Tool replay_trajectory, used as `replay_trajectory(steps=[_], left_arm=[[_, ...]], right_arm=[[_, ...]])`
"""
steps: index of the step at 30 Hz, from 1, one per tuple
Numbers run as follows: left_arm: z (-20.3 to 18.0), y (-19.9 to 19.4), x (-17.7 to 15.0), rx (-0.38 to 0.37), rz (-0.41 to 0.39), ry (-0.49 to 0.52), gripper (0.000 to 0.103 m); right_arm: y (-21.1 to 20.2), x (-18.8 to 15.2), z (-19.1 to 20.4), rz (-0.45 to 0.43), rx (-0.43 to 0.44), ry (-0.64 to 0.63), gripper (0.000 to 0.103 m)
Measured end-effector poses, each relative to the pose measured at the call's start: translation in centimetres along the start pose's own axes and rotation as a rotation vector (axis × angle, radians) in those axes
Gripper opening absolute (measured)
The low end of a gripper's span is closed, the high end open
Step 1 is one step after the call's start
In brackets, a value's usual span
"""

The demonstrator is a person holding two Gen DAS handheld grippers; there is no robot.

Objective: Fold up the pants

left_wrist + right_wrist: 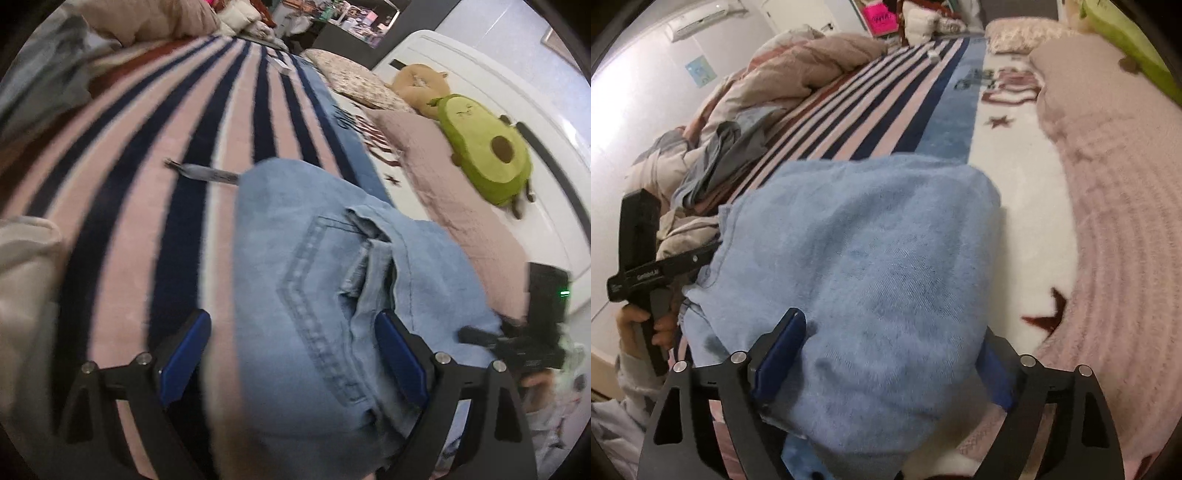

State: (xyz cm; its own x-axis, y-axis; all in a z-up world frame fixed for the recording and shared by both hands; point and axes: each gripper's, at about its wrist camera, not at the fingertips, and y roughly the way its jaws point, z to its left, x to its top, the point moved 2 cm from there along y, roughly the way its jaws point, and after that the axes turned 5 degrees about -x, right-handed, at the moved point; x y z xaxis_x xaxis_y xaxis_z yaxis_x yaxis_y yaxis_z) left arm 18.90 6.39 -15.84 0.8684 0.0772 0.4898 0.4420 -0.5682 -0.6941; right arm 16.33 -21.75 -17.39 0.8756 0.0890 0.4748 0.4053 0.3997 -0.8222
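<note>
Light blue denim pants (332, 266) lie folded in a compact bundle on the striped blanket (155, 155); a back pocket and belt loop show on top. My left gripper (291, 350) is open, its blue fingers (184, 354) spread over the near end of the bundle. In the right wrist view the pants (871, 258) fill the middle as a smooth blue mound. My right gripper (886, 362) is open, with the cloth bulging between its fingers (779, 358). Each gripper shows in the other's view: the right one (524, 343) and the left one (642, 266).
A green avocado plush (487, 151) and a tan plush (417, 85) lie by the white headboard. A pink pillow (1115, 229) sits right of the pants. Rumpled bedding and grey clothes (724, 147) pile up at the left. A grey tag (207, 173) lies on the blanket.
</note>
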Motion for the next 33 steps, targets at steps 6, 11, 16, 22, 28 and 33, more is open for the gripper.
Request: replay_trajectory(steps=[6, 11, 16, 22, 28, 33], left_arm=[[-1.3, 0.6, 0.5, -0.135, 0.027, -0.015, 0.089], [-1.4, -1.2, 1.0, -0.217, 0.002, -0.028, 0.089], [-1.5, -1.9, 1.1, -0.227, -0.009, -0.044, 0.09], [-3.1, 1.9, 0.4, -0.032, 0.079, 0.048, 0.094], [-2.6, 1.9, -0.1, -0.052, 0.063, 0.034, 0.088], [-4.4, 1.6, -0.5, 0.03, 0.039, 0.12, 0.054]], right_arm=[[1.6, 0.0, 0.6, 0.005, 0.066, -0.005, 0.084], [1.6, -0.1, 0.4, 0.006, 0.095, 0.0, 0.083], [1.6, -0.2, 0.4, -0.001, 0.093, -0.006, 0.085], [1.7, -0.1, 0.6, 0.003, 0.1, -0.003, 0.086], [1.4, 0.0, -0.1, 0.011, 0.185, 0.01, 0.086], [1.5, -0.2, 0.4, -0.017, 0.17, -0.02, 0.062]])
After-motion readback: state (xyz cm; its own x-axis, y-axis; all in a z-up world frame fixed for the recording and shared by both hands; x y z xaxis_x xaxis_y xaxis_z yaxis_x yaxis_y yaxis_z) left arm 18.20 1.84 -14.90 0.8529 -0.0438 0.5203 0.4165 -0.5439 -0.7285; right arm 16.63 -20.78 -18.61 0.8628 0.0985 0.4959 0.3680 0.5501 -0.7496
